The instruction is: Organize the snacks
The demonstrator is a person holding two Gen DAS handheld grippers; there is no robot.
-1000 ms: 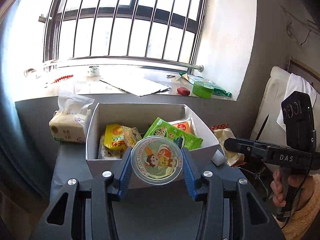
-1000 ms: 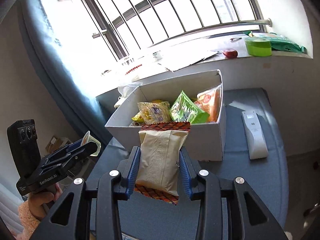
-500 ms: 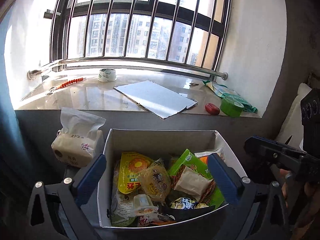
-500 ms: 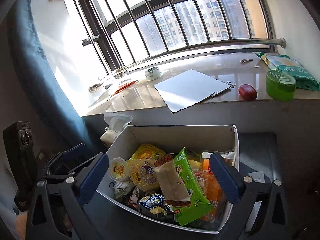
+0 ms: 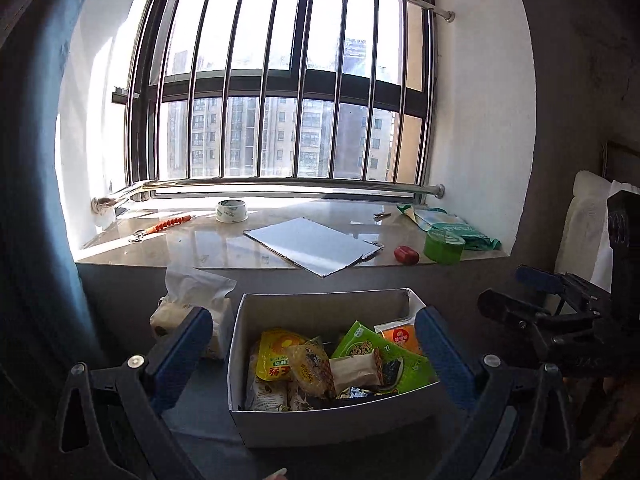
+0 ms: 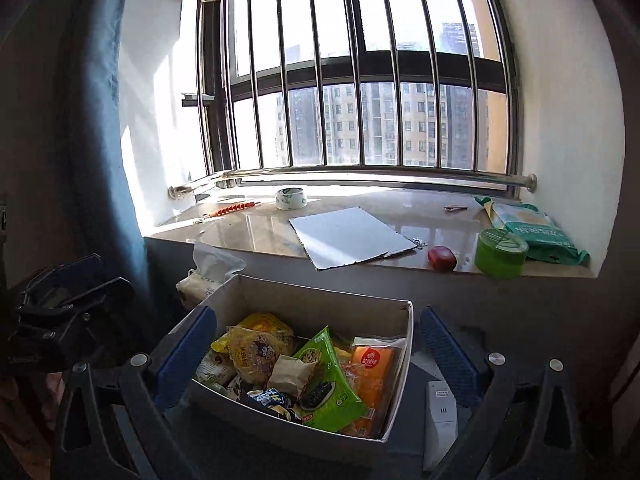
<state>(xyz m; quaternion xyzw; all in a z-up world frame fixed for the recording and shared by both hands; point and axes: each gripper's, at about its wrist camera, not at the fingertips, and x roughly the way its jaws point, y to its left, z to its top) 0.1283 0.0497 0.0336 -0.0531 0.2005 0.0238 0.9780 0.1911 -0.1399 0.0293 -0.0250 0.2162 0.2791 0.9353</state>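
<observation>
two grippers, left gripper (image 5: 314, 354) and right gripper (image 6: 316, 354) both wide open and empty, one white box (image 5: 320, 420) of snack packets just ahead, one tissue pack (image 5: 192, 308) beyond-left

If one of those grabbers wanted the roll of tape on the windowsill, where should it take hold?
Judging by its pose, the tape roll lies flat with its hole facing up. I would come from above and pinch across the outer rim, or put one finger in the hole and one outside. The sill around it looks bare, so either side seems workable.
</observation>
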